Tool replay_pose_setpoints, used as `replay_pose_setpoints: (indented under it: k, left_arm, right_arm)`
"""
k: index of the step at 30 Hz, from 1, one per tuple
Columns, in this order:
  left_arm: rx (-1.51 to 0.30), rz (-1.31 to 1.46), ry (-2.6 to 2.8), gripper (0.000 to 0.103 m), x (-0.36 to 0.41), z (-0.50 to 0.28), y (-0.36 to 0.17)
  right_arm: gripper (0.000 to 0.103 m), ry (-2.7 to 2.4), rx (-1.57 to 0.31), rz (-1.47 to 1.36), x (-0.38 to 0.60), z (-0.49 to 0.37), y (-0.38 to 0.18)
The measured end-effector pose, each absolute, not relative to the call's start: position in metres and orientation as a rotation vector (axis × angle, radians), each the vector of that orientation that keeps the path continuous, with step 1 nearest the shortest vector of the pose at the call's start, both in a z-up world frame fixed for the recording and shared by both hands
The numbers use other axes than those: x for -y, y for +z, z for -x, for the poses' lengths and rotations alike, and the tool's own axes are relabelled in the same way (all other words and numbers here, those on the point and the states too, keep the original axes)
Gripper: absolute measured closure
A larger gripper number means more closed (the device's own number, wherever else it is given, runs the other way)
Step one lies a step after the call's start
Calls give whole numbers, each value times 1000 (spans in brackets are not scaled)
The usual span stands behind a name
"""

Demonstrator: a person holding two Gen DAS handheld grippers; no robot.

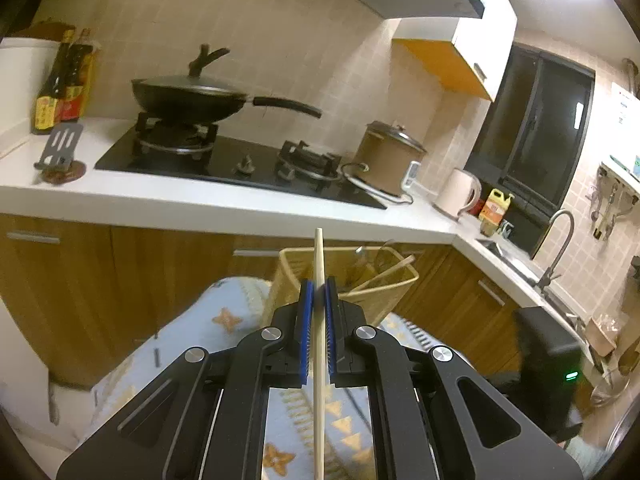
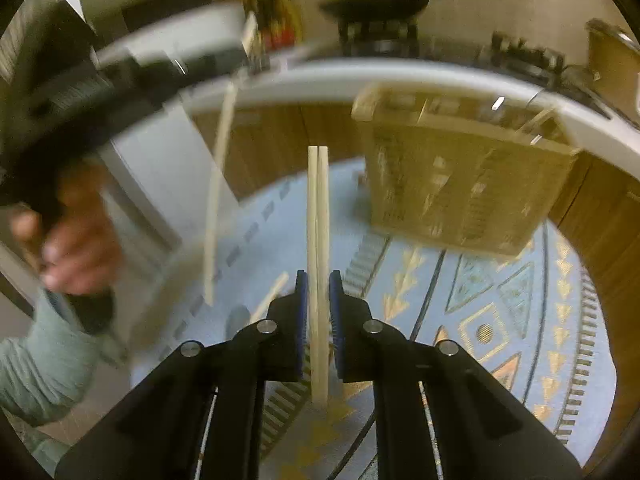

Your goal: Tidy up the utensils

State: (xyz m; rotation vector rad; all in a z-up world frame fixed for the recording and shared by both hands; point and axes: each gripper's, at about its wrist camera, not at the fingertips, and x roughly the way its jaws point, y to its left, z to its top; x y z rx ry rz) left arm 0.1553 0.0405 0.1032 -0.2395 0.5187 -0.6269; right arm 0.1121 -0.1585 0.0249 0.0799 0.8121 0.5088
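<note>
My left gripper is shut on a single pale wooden chopstick, which stands nearly upright between the blue pads. Behind it stands a woven utensil basket with a spoon and more chopsticks leaning inside. My right gripper is shut on a pair of chopsticks held side by side, pointing up and away. In the blurred right wrist view the basket stands to the upper right on the patterned cloth. The left gripper's chopstick and the person's hand show at the left there.
A blue patterned cloth covers the surface under both grippers; another chopstick lies on it. Beyond runs a white counter with a gas hob, a lidded wok, bottles, a brown cooker, a kettle and a sink at right.
</note>
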Motion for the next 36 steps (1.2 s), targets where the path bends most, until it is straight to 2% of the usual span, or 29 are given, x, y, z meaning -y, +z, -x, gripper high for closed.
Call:
replay_pose_setpoints:
  k: [2,6,11,15,19,21,25,27,29,30,36]
  left_arm:
    - [-498,242,-626,99,-35,-154,110]
    - [-447,249,-619,99,-25,-154,131]
    - [-407,238,-608,99,-18,-158,149]
    - [-414,220,-599,99,-18,-158,145]
    - [-448,253,-596,99,-24,-164,134]
    - [-460,266,-596,99,-28,-165,130]
    - [-456,264,-594,99,-36,-162,130]
    - [-453,261,-594,99,-38,-160,131]
    - [-449,258,-593,99,-40,-159,131]
    - [-447,257,-593,99,-41,-158,131]
    - [-441,264,-588,99,-51,-154,128]
  right_arm:
    - [98,502,-730,-119,161,-109,42]
    - [98,487,-587,-201,182,-112,83]
    - [98,473,-556,-217,201,-129,102]
    - [95,486,-736,-204,196,-146,67]
    - [85,494,-918,-171,174,-158,25]
    - [85,532,-1007,-160,156,-163,3]
    - [85,559,-1096,-95,128,-171,-21]
    - [79,570,-1129,-77,118,-176,-30]
    - [68,567,-1153,-45,109,-180,-37]
    - [66,566,-1155,-28,106,-180,-40]
    - [66,544,-1172,76,83,-187,-46]
